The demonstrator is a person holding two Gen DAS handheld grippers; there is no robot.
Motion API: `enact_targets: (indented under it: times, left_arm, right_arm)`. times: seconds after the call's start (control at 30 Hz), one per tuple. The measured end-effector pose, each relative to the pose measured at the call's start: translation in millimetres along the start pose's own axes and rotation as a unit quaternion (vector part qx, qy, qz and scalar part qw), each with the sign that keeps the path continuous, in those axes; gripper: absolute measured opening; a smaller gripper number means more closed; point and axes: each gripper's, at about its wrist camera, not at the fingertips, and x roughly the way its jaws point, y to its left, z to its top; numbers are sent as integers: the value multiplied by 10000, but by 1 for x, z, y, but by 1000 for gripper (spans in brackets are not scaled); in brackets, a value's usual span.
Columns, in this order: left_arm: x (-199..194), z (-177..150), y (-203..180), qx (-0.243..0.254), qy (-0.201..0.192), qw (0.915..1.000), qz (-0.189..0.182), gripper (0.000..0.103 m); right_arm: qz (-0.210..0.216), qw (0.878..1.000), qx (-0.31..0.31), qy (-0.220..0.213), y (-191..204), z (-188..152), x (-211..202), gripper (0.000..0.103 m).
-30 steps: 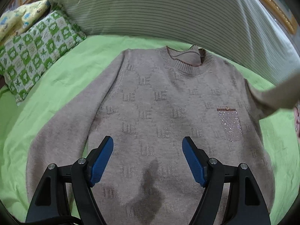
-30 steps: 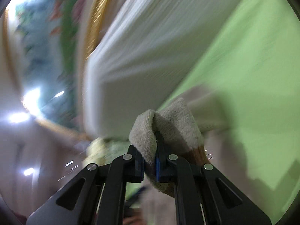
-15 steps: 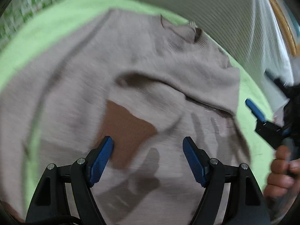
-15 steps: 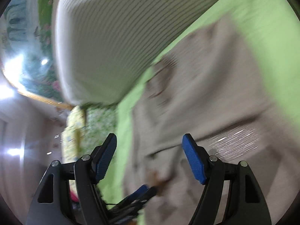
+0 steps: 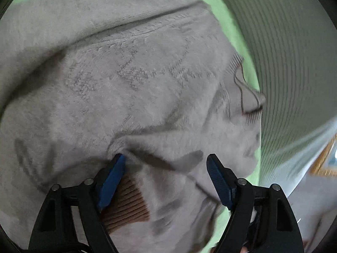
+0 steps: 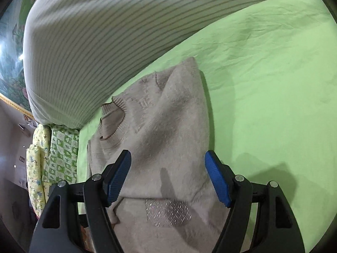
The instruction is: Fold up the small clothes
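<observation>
A beige knit sweater lies on the green bed sheet, its sleeve folded across the chest. The brown ribbed cuff of that sleeve lies right by my left gripper, which is open and low over the sweater. In the right wrist view the sweater shows its collar and a sparkly pocket patch. My right gripper is open and empty just above the folded sleeve.
A large striped white bolster runs along the back of the bed, close to the collar. A green-checked pillow and a yellow one lie at the far left. Green sheet spreads to the right of the sweater.
My right gripper carried the sleeve across the chest, let it go and opened. My left gripper swung in close over the sweater, towards the cuff.
</observation>
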Motion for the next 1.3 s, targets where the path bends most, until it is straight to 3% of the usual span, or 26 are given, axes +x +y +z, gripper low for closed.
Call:
enact_targets:
  times: [0.07, 0.13, 0.2, 0.27, 0.3, 0.33, 0.37, 0.43, 0.47, 0.5, 0.53, 0.6, 0.7, 0.73, 0.77, 0.8, 0.87, 0.93, 0.97, 1.07, 1.2, 1.27, 1.3]
  left_arm:
    - [3, 3, -6, -133, -82, 9998, 100, 81]
    - [2, 3, -10, -64, -226, 9993, 303, 71]
    - [4, -1, -20, 238, -367, 9972, 612, 37]
    - [7, -4, -30, 555, -451, 9952, 666, 23]
    - [8, -7, -34, 686, -499, 9940, 688, 20]
    - [7, -9, -39, 830, -566, 9926, 680, 18]
    - [4, -12, -45, 974, -675, 9913, 581, 17]
    - [-19, -14, -55, 1276, -987, 9869, 98, 12]
    - [-38, -23, -68, 1682, -1293, 9768, -291, 12]
    - [-56, -35, -84, 2182, -1603, 9615, -472, 12]
    - [-77, -55, -107, 2958, -1957, 9330, -615, 12]
    - [-98, -89, -131, 3942, -2331, 8866, -656, 13]
    - [-93, -113, -126, 4783, -2360, 8454, -271, 17]
    - [-81, -114, -116, 4887, -2325, 8409, 84, 19]
    - [-60, -106, -100, 4797, -2080, 8510, 493, 22]
    - [-42, -102, -94, 4643, -1887, 8629, 647, 25]
    - [-33, -83, -67, 4070, -1602, 8960, 762, 35]
    - [-42, -76, -51, 3610, -1587, 9164, 680, 52]
    - [-50, -71, -42, 3236, -1513, 9326, 509, 64]
    - [-55, -56, -22, 2368, -1068, 9656, 94, 72]
    - [-49, -29, 3, 1244, -403, 9905, -435, 75]
    - [-47, -14, 12, 680, -149, 9952, -682, 76]
    - [-43, -4, 16, 465, -76, 9969, -630, 76]
  right_arm:
    - [-57, 9999, -117, 26, 9, 3, 11, 74]
    - [-269, 9992, -255, 119, 14, 7, 24, 74]
    - [-451, 9980, -387, 197, 11, 11, 31, 74]
    - [-559, 9967, -484, 335, 9, 13, 43, 68]
    - [-569, 9962, -524, 393, 7, 13, 46, 54]
    - [-602, 9957, -554, 429, 4, 14, 47, 32]
    - [-601, 9958, -537, 434, 1, 15, 46, 20]
    - [-377, 9981, -414, 250, -6, 21, 33, 8]
    - [-277, 9988, -409, 60, -6, 25, 22, 9]
    - [-156, 9986, -470, -169, -4, 28, 8, 8]
    - [-68, 9980, -539, -335, -1, 31, -3, 8]
    - [-103, 9952, -811, -533, 10, 34, -18, 8]
    - [-477, 9916, -1108, -457, 14, 35, -12, 8]
    - [-597, 9917, -1078, -376, 10, 34, -6, 8]
    - [-642, 9924, -1020, -268, 7, 32, 1, 8]
    - [-766, 9921, -985, -153, 2, 30, 9, 8]
    - [-909, 9904, -1044, -56, -4, 23, 16, 8]
    - [-956, 9889, -1139, -76, -3, 18, 17, 8]
    - [-966, 9886, -1154, -99, -4, 17, 16, 8]
    - [-966, 9879, -1204, -130, -4, 17, 15, 8]
    - [-971, 9864, -1321, -86, -2, 20, 12, 8]
    - [-930, 9856, -1412, -63, 0, 20, 10, 8]
    - [-895, 9859, -1416, -53, 3, 19, 13, 8]
